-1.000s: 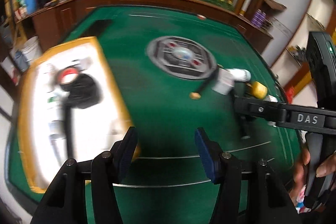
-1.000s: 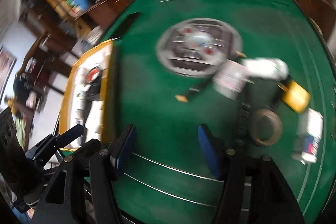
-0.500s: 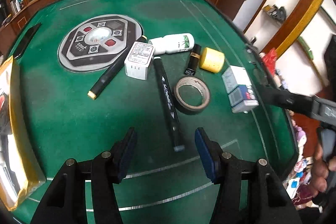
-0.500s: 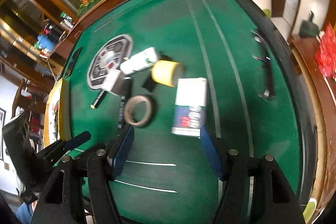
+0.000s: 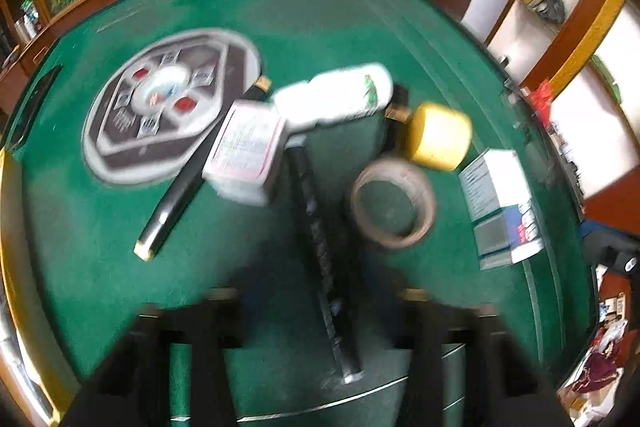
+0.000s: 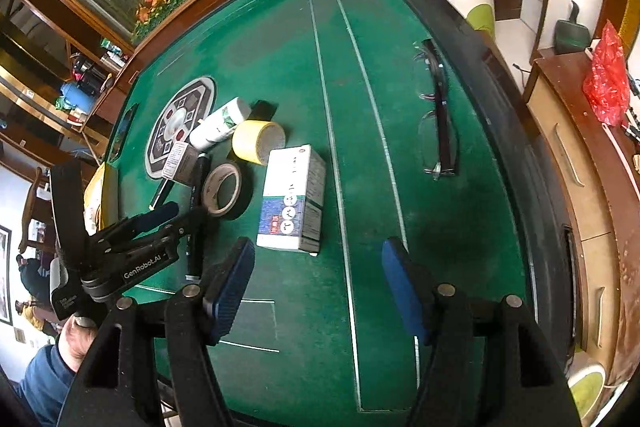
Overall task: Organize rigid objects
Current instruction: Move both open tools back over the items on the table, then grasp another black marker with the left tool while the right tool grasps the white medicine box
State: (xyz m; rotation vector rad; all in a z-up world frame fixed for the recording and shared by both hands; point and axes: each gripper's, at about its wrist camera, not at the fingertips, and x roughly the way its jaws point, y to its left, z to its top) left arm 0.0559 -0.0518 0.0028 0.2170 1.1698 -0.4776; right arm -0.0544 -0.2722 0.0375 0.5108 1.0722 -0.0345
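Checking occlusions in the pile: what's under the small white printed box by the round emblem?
The small white box lies across a black gold-tipped pen, covering its middle. A black marker runs up beside it; whether its tip goes under is unclear.

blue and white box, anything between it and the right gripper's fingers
Nothing visible does. The blue and white box lies just ahead of the right gripper, with only bare green felt between; the tape roll sits off to its left.
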